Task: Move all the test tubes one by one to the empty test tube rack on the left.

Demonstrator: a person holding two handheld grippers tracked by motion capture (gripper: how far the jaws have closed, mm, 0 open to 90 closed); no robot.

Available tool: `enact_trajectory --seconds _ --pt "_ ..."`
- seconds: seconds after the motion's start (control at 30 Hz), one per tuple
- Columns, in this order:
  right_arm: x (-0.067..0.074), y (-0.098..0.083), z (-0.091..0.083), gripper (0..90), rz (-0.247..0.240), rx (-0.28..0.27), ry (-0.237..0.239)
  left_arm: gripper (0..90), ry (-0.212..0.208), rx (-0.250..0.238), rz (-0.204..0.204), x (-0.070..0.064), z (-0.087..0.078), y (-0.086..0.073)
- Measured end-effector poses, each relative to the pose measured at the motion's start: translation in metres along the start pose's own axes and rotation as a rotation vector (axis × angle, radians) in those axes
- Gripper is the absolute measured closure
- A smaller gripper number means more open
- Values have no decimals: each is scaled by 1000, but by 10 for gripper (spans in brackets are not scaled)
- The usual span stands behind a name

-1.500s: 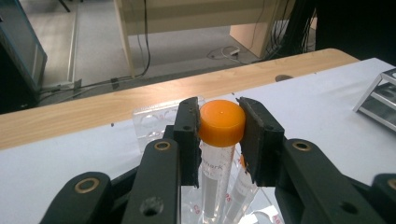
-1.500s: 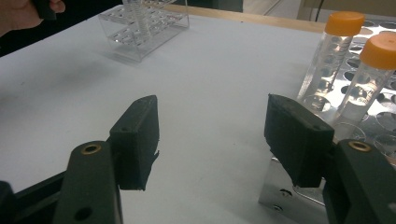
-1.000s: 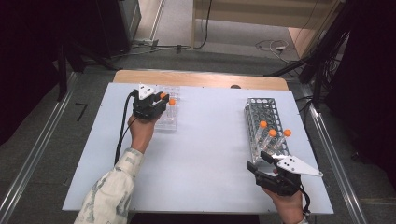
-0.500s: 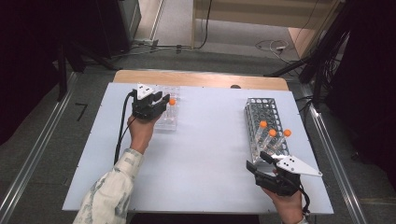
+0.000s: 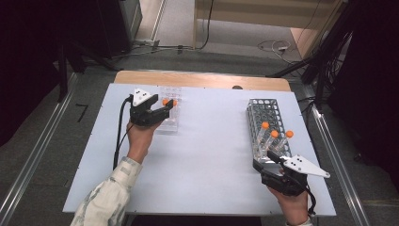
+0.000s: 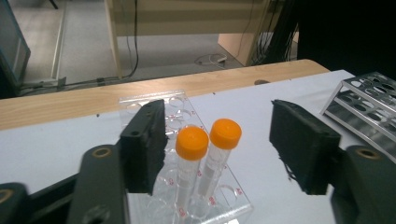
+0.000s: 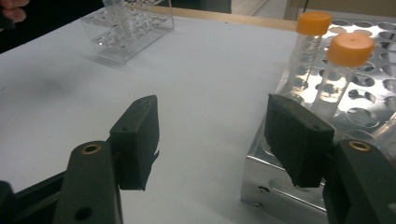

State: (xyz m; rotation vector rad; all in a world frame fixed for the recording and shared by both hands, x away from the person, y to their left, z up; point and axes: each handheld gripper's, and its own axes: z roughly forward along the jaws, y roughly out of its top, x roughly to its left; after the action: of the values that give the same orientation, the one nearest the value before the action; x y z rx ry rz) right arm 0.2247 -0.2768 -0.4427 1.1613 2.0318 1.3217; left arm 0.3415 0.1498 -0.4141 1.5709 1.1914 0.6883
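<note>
At the far left of the table (image 5: 207, 155), the left gripper (image 5: 165, 109) hangs just over the clear plastic rack (image 5: 168, 123), and its jaws have just been opening: a second ago they were nearly clamped, and now they stand apart. Two orange-capped tubes (image 6: 205, 161) stand upright side by side in the clear rack's near holes, between the spread pads but touched by neither, so the left gripper has let go and the tube it was placing looks seated. At the near right, the right gripper (image 5: 273, 162) rests with its jaws released and empty, just short of the near end of the metal rack (image 5: 263, 110), where three more capped tubes (image 5: 275, 136) wait. The transfer looks partway done; another tube from the metal rack seems the next pick.
</note>
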Motion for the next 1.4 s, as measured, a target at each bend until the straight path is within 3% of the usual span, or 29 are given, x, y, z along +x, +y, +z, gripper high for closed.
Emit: enact_trajectory --seconds 0.2,0.4,0.63,0.93,1.07,1.4 --pt "-12 1 -3 340 10 -16 -59 236 -28 0 -17 -5 -13 -11" --pt "-29 2 -6 339 33 -28 -132 218 -43 -22 -5 -11 -29 -21" --pt "-47 1 -4 364 58 -33 -206 212 -74 -16 2 -20 -43 -35" --pt "-72 0 11 385 84 -16 -279 182 -104 37 26 -25 -49 -49" --pt "-80 -1 18 433 73 -3 -296 174 -106 49 29 -27 -50 -55" --pt "-84 0 28 566 55 1 -302 175 -106 59 31 -29 -50 -58"
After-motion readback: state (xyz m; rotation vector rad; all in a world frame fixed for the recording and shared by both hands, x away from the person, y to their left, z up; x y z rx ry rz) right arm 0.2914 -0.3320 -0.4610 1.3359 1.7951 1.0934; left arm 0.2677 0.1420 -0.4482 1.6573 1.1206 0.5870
